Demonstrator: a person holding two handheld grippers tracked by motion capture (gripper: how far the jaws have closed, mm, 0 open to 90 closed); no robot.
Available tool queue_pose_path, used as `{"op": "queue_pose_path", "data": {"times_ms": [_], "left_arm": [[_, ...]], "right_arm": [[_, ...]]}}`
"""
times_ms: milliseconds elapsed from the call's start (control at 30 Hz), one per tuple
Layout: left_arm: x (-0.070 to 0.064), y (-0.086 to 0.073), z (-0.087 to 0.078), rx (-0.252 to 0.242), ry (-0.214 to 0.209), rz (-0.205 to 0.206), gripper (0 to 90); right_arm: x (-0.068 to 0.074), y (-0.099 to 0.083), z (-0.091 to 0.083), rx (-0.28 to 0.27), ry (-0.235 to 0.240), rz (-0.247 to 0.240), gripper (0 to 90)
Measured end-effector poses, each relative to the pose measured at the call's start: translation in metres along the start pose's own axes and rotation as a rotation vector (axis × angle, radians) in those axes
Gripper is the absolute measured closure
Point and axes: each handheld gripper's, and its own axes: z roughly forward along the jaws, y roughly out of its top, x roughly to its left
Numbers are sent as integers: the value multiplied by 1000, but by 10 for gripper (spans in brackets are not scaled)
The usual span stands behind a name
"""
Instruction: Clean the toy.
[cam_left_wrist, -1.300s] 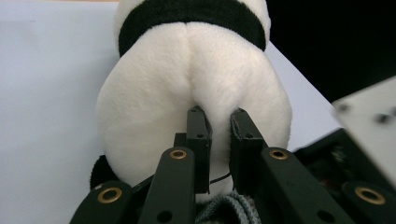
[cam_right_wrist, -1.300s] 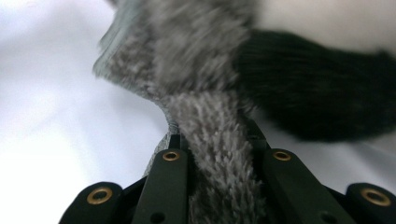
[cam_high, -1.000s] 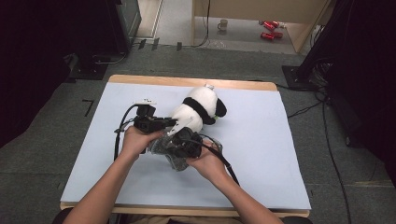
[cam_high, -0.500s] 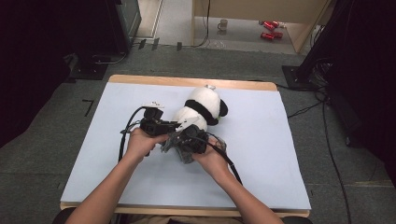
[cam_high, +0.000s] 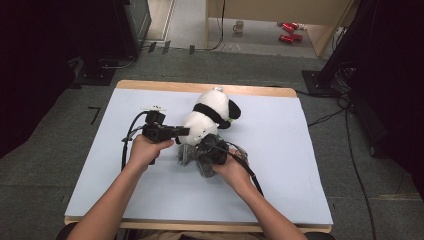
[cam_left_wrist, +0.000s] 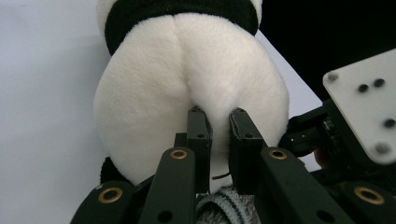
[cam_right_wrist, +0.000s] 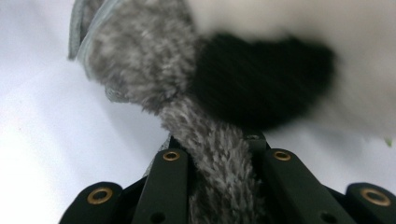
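Panda plush (cam_high: 207, 117) has shifted toward desk (cam_high: 300, 165) centre. Left tongs (cam_left_wrist: 215, 122) nearly closed, pinching its white rump; right tongs (cam_right_wrist: 212, 154) clamped on grey fuzzy cloth (cam_right_wrist: 140, 60). Dressing likely underway.

A pale blue table (cam_high: 300, 165) bears a panda plush (cam_high: 207, 120).

Left gripper (cam_high: 181, 131) centre frame, jaws nearly closed, small gap. Right gripper (cam_high: 207, 148) just below-right, jaws clamped.

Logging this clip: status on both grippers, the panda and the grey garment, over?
Left gripper pinching white fur on the panda. Right gripper shut on the grey fuzzy garment beside the panda's black leg. Nothing in the way.
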Motion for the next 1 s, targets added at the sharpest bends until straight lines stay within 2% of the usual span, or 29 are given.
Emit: {"op": "queue_pose_path", "data": {"times_ms": [300, 433, 500, 567, 633, 733, 800, 867, 933, 1000], "left_arm": [[5, 2, -6, -14, -18, -14, 814], [9, 3, -12, -17, -21, -12, 814], [10, 5, -17, -24, -13, 3, 813], [10, 6, -20, -15, 11, 44, 811], [11, 6, -23, 2, 34, 91, 809], [16, 5, -25, 9, 33, 89, 809], [19, 5, -27, 17, 26, 92, 808], [19, 5, -29, 35, 65, 143, 807], [18, 2, -28, 56, 51, 204, 802], [16, -1, -24, 85, 30, 252, 797]], "right_arm": [[-26, -7, -3, 36, 7, 57, 778], [-40, -10, -12, 58, -22, 73, 778], [-46, -10, -20, 39, 2, 76, 776], [-50, -9, -28, 29, 34, 70, 774], [-53, -8, -37, 20, 37, 64, 774], [-56, -6, -53, -30, 80, 57, 772], [-58, -4, -66, -82, 84, 60, 770], [-61, -2, -79, -145, 79, 79, 771], [-63, -2, -87, -210, 84, 98, 768], [-64, -1, -90, -263, 36, 115, 759]]}}
